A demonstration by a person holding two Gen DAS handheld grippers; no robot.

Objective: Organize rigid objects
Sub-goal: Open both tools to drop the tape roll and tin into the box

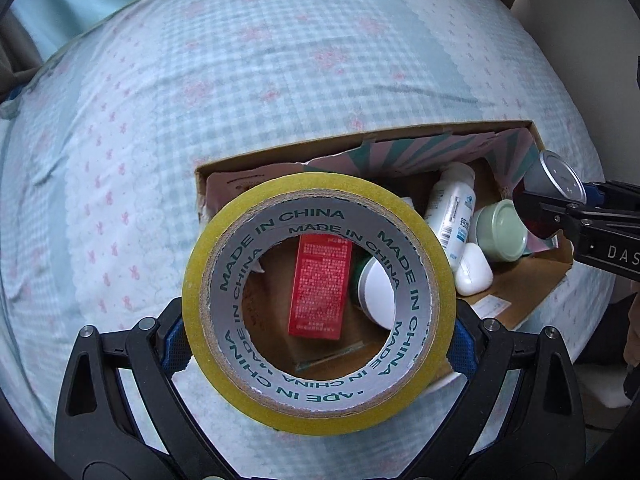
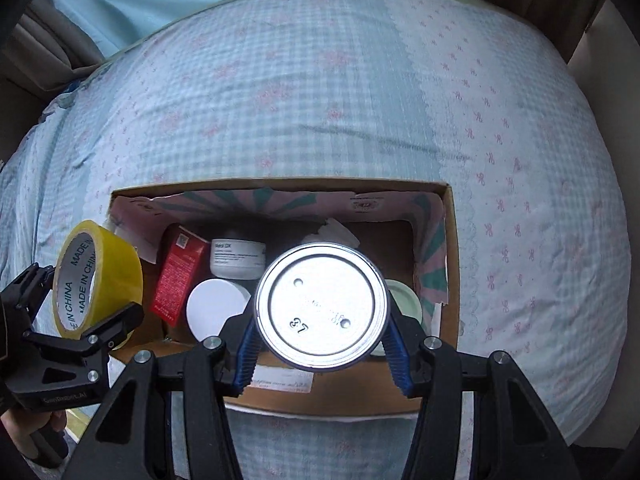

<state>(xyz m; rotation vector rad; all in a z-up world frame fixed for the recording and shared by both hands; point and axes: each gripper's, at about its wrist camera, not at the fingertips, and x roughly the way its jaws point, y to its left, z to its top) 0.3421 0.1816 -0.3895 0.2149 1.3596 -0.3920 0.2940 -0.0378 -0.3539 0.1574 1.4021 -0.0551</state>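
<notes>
Left gripper (image 1: 319, 344) clamps the yellow tape roll (image 1: 319, 304) above the cardboard box (image 2: 450, 280). Right gripper (image 2: 322, 354) clamps a metal can (image 2: 322, 307), hiding box contents behind it.

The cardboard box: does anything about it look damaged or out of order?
Yes. The cardboard box has torn paper lining along its right wall and left corner. Inside, the white bottle and red carton lie tipped over.

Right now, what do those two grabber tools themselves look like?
Both are black plastic frames with triangular cut-outs and silver screw heads. The left gripper and right gripper have ribbed blue pads on their fingers. White lettering marks the housings. No cables show.
</notes>
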